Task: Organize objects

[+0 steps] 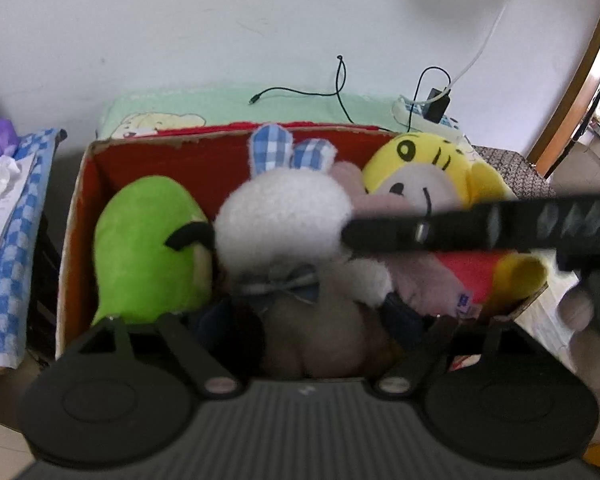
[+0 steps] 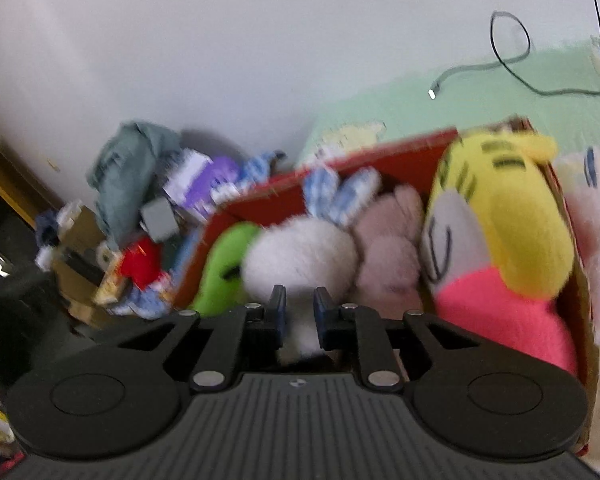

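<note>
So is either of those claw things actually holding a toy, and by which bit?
The right gripper pinches the white bunny low on its white fluff; exactly which part is unclear. The left gripper's fingertips are hidden among the toys.

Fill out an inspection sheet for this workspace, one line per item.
Surface: green cartoon-print blanket under and behind the box.
Job's things: red-lined cardboard box packed with green plush, white bunny plush, pink plush, yellow tiger plush.
Clutter: heap of cloth and packets left of the box.
Grippers: right claw narrowly parted around the bunny; left claw spread wide, tips hidden.
Cables: black cable; power strip.
Surroundings: white wall.
</note>
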A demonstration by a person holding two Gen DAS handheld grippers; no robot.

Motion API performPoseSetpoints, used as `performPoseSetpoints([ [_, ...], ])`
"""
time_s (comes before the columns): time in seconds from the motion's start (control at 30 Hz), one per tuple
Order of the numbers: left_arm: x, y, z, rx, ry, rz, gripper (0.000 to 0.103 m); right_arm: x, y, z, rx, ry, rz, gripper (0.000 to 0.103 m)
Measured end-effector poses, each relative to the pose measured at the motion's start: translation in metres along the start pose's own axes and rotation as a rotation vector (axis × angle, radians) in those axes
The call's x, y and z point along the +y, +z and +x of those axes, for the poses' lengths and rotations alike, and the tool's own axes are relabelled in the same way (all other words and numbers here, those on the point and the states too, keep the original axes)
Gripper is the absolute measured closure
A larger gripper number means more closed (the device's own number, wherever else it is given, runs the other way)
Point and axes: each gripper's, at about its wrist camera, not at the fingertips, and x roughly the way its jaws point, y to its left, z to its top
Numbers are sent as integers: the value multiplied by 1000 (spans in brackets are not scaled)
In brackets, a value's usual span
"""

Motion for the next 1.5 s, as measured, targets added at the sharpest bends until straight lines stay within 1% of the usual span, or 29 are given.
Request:
performPoseSetpoints([
  [0.1,-2,-2,1,9,-6,-13,21,9,10,-1,-50,40,-7,84],
  [0.2,-5,-5,1,18,5,-2,21,17,17,14,-35,66,-23,84],
  [0.27,-3,-6,1,18,5,-11,21,21,19,27,-9,54,-45,85],
  [0.33,-1,-5,0,20,6,-16,21,19,19,38,19,23,-38,90],
  [0.4,0,-6,-1,23,8,-16,23,13,18,46,46,6,-17,97],
  [0.47,2,-6,-2,27,3,-21,23,6,16,53,65,-34,-9,103],
  [0.57,1,-4,-1,35,11,-18,23,-5,12,52,59,-7,46,103],
  [0.7,-3,-1,3,52,21,-14,18,-8,11,47,56,-4,46,103],
  [0.87,-15,5,12,84,85,27,16,-19,6,31,37,12,93,103],
  [0.93,-19,8,16,99,106,36,16,-23,5,23,22,-3,103,89],
  [0.97,-21,8,17,105,115,37,16,-26,3,19,16,-17,104,88],
  [1.07,-24,11,20,119,137,39,16,-35,-2,8,-2,-1,135,88],
  [1.13,-24,10,27,128,147,38,16,-38,-4,2,-13,-11,136,91],
  [1.27,-25,13,25,137,165,29,15,-40,-6,-4,-23,-3,133,92],
  [1.3,-28,13,22,138,169,27,15,-40,-7,-5,-25,-2,135,94],
  [1.5,-34,13,17,128,225,44,16,-43,-11,-9,-33,3,123,95],
])
